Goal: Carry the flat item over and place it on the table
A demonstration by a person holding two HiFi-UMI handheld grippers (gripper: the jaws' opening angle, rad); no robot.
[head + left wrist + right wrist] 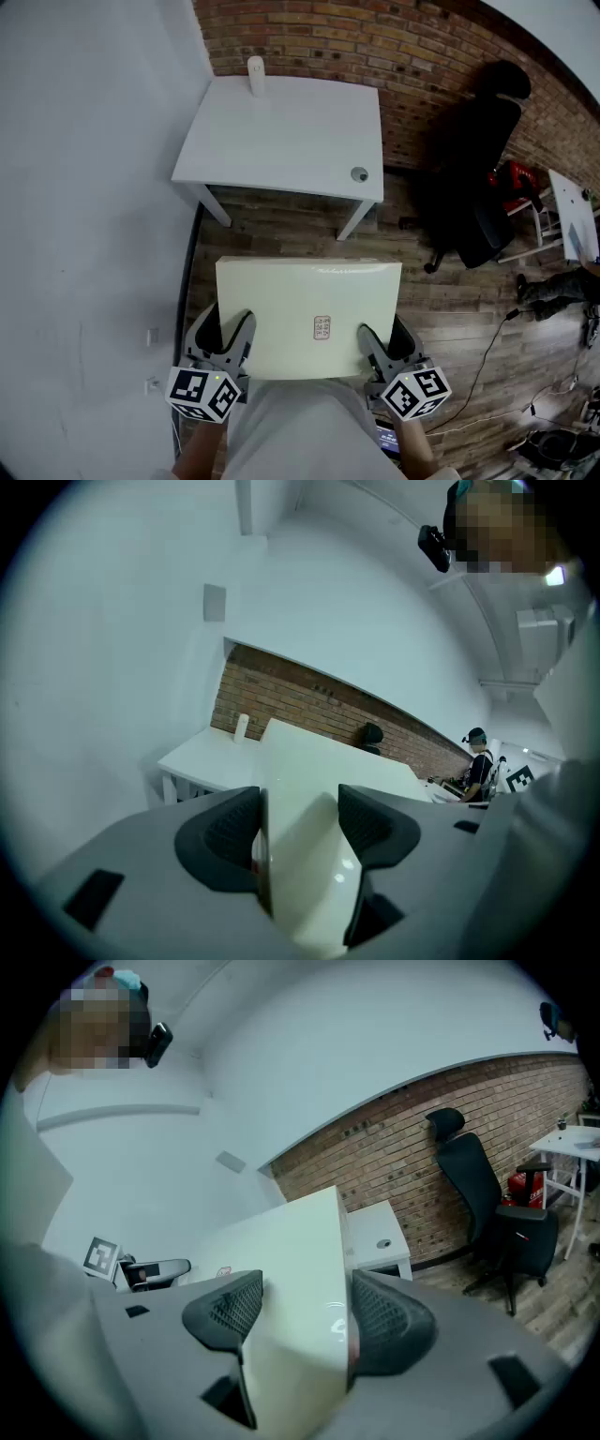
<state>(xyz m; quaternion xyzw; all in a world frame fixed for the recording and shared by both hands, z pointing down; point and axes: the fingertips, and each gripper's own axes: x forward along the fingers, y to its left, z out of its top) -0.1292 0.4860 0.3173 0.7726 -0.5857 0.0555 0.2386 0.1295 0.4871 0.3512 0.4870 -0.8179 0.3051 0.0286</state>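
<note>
A flat pale cream box (309,314) with a small label on top hangs level in the air over the wooden floor. My left gripper (225,330) grips its near left edge and my right gripper (386,339) its near right edge. In the left gripper view the box (309,799) fills the gap between the dark pads of the left gripper (300,827). The right gripper view shows the same slab (291,1269) clamped in the right gripper (305,1321). The white table (281,131) stands just ahead, against the brick wall.
On the table stand a white cylinder (255,75) at the back and a small round object (359,174) near the right front corner. A black office chair (478,187) sits to the right. A white wall runs along the left. A person (478,761) stands far off.
</note>
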